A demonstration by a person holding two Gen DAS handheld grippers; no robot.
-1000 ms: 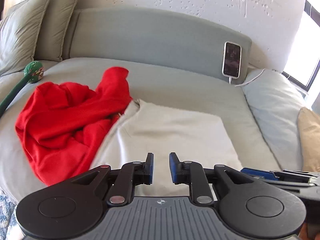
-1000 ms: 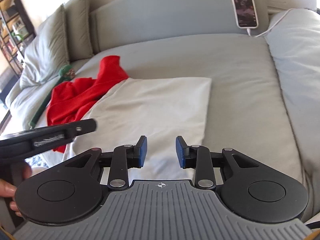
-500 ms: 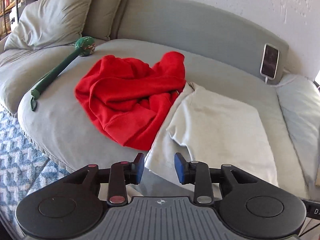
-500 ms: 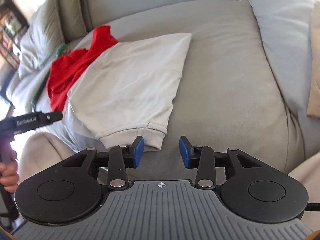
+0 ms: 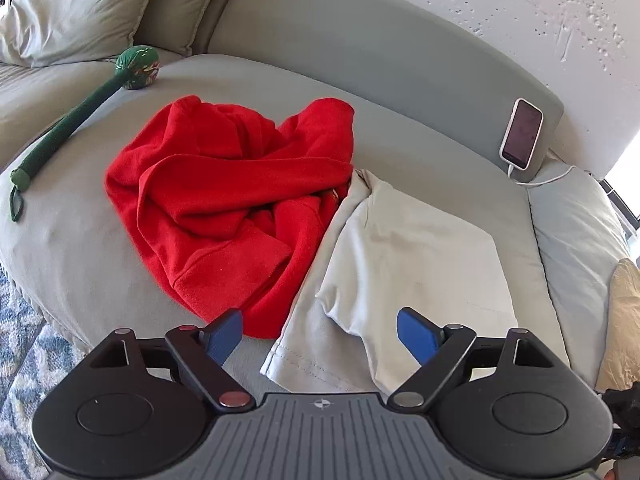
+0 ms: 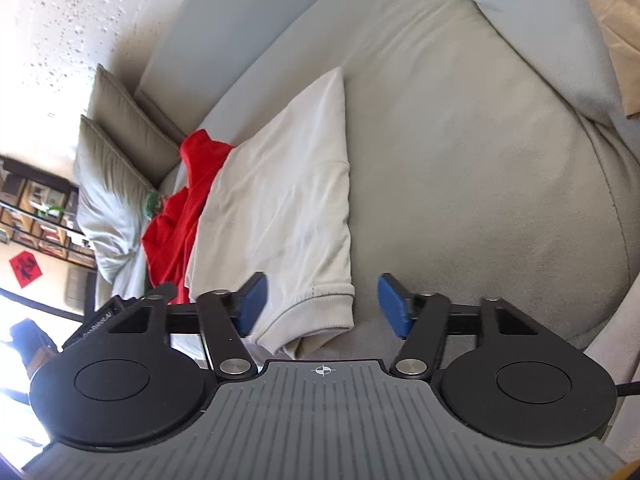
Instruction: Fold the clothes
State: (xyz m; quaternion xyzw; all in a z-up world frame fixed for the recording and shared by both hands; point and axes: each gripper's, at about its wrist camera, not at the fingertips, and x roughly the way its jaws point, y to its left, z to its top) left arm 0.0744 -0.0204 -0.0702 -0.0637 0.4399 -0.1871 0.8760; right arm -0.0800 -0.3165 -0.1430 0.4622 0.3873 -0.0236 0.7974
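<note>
A folded beige T-shirt (image 5: 416, 264) lies on the grey sofa seat (image 5: 400, 148), partly over a crumpled red sweatshirt (image 5: 232, 200). My left gripper (image 5: 320, 334) is open, its blue pads either side of the shirt's near hem and folded sleeve. In the right wrist view the same shirt (image 6: 280, 200) lies with its ribbed sleeve cuff (image 6: 316, 308) between the pads of my open right gripper (image 6: 320, 304). The red sweatshirt (image 6: 176, 216) shows beyond it. Neither gripper holds anything.
A green stuffed stick toy (image 5: 80, 116) lies at the seat's left edge. A phone (image 5: 522, 134) on a cable leans on the backrest. Cushions (image 5: 80, 8) sit at the back left, a pale pillow (image 5: 580, 240) at right. A patterned rug (image 5: 20, 340) lies below.
Both grippers have opened wide. The left has moved closer to the shirt's near hem; the right has rolled and dropped down to the sleeve cuff.
</note>
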